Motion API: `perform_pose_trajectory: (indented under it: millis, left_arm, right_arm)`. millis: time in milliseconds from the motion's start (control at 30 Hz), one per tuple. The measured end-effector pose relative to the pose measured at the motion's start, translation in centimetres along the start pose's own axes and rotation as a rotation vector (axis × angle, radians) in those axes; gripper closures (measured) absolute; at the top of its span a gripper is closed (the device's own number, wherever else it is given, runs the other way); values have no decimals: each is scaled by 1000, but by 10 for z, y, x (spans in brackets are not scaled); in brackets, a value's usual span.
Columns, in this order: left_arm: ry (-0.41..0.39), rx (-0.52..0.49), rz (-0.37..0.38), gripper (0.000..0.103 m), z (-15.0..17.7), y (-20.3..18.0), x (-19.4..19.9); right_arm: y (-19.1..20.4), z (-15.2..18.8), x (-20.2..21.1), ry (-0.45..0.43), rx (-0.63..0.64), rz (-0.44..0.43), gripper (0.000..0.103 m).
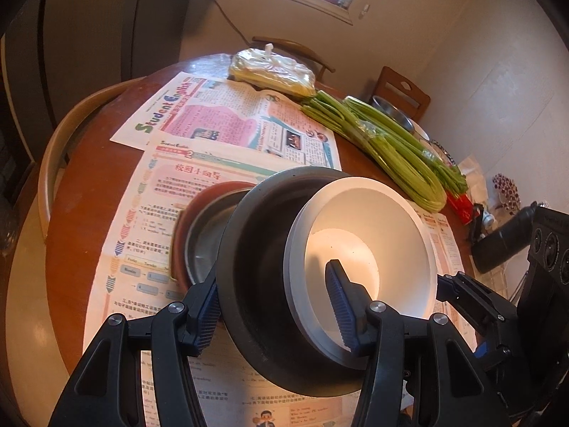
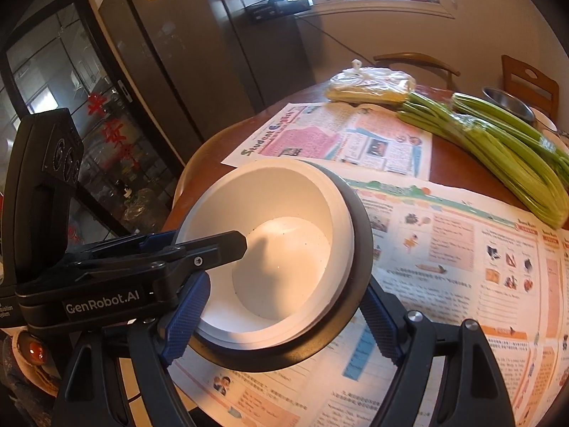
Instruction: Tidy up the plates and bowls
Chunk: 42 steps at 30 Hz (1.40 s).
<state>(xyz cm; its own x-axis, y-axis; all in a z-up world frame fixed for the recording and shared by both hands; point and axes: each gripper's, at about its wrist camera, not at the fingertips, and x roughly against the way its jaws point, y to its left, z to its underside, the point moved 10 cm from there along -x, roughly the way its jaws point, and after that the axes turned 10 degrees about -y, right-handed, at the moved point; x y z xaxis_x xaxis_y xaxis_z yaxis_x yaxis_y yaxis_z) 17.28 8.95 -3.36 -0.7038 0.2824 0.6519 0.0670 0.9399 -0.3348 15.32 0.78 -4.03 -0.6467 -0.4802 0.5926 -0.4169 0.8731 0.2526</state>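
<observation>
Tilting as steeply as it does, the white bowl (image 1: 359, 249) nested in the dark bowl (image 1: 256, 267) looks like the main hazard: I judge it could slide out of its host and drop onto the newspaper (image 1: 170, 192), or the whole pair could twist loose. In the left wrist view, the left hand-held gripper (image 1: 275, 313) has one blue pad outside the dark bowl's wall and the other finger reaching inside the white bowl, so it pinches both rims together. The right hand-held gripper (image 2: 281, 313) straddles the same stack from the opposite side, its two blue pads lying against the dark bowl's outer rim; it appears closed on that bowl, though how firmly I cannot tell. Two grips on one stack can fight each other: if either hand turns or pulls at a different rate, a pad may slip off the smooth glaze.

The stack hangs above the near part of the surface (image 1: 89, 163), toward its left edge, openings tipped sideways, not upward. Just beyond it, a metal bowl (image 1: 209, 227) sits inside a reddish-brown dish (image 1: 179, 245); a careless lowering could knock that rim. Green stalks (image 1: 391, 142) and a plastic-wrapped packet (image 1: 270, 71) lie well apart near the far edge.

Both hands come in low from the near edge, fingers pointing forward and slightly down, the left one crossing in front of the right's camera.
</observation>
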Motion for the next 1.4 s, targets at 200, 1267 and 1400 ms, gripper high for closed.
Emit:
perform_pose_trajectory:
  millis: [200, 1267, 1400]
  left_arm:
    - [-9, 24, 1, 47, -10, 13, -5]
    - [63, 74, -29, 47, 2, 45, -48]
    - [64, 76, -35, 47, 4, 49, -50]
  right_arm:
    - [6, -10, -12, 4, 11, -11, 20]
    - [1, -1, -62, 86, 42, 37, 22]
    - [2, 2, -67, 96, 39, 36, 22]
